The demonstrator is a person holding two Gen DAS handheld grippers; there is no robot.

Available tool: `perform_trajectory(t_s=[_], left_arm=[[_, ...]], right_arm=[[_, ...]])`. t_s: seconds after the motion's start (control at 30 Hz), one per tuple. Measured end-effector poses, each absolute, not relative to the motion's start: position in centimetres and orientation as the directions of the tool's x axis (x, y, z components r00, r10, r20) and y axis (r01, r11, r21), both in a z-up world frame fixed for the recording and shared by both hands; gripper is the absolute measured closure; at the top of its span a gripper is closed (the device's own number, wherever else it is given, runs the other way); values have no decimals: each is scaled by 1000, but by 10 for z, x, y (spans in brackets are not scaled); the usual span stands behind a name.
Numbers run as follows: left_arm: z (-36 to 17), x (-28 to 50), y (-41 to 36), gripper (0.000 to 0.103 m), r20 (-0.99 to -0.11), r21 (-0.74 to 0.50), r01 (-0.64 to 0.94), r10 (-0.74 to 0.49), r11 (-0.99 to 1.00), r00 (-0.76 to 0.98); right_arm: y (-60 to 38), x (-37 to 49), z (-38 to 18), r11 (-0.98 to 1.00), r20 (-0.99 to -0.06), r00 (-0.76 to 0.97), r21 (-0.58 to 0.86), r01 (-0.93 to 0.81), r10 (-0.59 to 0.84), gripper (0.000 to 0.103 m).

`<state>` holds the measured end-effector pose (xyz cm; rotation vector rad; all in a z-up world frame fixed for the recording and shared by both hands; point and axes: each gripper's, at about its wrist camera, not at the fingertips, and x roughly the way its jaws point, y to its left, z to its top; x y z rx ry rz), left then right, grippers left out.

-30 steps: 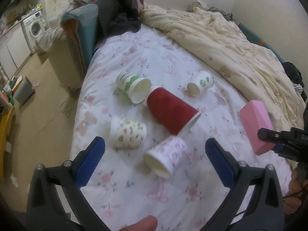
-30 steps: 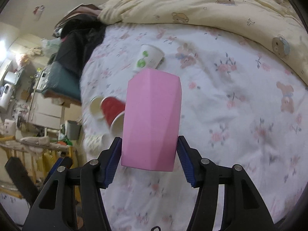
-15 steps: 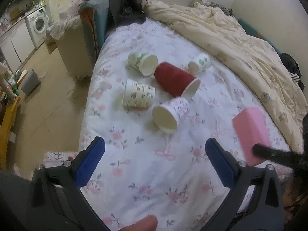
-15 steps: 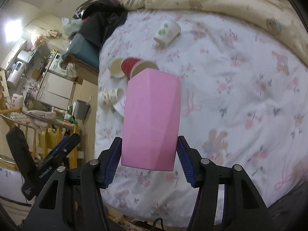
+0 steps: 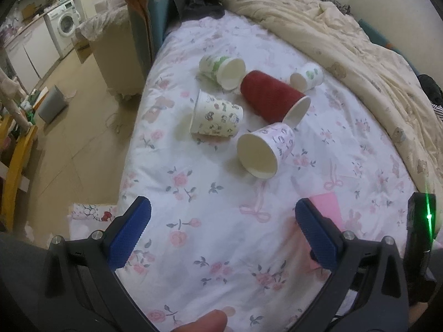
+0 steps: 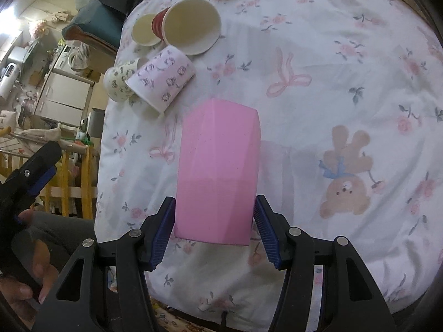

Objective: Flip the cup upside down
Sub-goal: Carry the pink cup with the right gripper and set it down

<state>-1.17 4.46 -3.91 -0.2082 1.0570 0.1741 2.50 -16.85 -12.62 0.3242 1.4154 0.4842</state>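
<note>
My right gripper (image 6: 214, 231) is shut on a pink faceted cup (image 6: 218, 171), held above the floral bedsheet (image 6: 332, 88) near the bed's front edge; the cup's closed end points away from the camera. A sliver of the pink cup (image 5: 326, 207) shows in the left wrist view behind my left gripper's right finger. My left gripper (image 5: 221, 235) is open and empty, hovering over the sheet's front edge. Several paper cups lie on their sides further in: a rose-print cup (image 5: 265, 149), a red cup (image 5: 274, 98), a patterned cup (image 5: 216, 117).
A green-print cup (image 5: 221, 67) and a small clover cup (image 5: 307, 77) lie behind the red one. A cream duvet (image 5: 360, 49) covers the bed's right side. The floor (image 5: 69, 138) drops off at the left, with a washing machine (image 5: 65, 26) beyond.
Both grippers have pulled back toward the bed's front edge. The pink cup has come lower and nearer to the sheet, still held. The paper cups have not moved.
</note>
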Motion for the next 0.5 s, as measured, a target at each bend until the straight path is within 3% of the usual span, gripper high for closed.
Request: perform_trajectory(t_s=[0.43, 0.5], left_arm=[[-42, -8, 35, 0, -880, -109, -220, 9, 969, 476], [-42, -8, 35, 0, -879, -110, -221, 9, 969, 476]], right_arm=[[-164, 20, -146, 872, -877, 31, 472, -128, 480, 41], [-163, 21, -144, 876, -880, 42, 465, -128, 474, 37]])
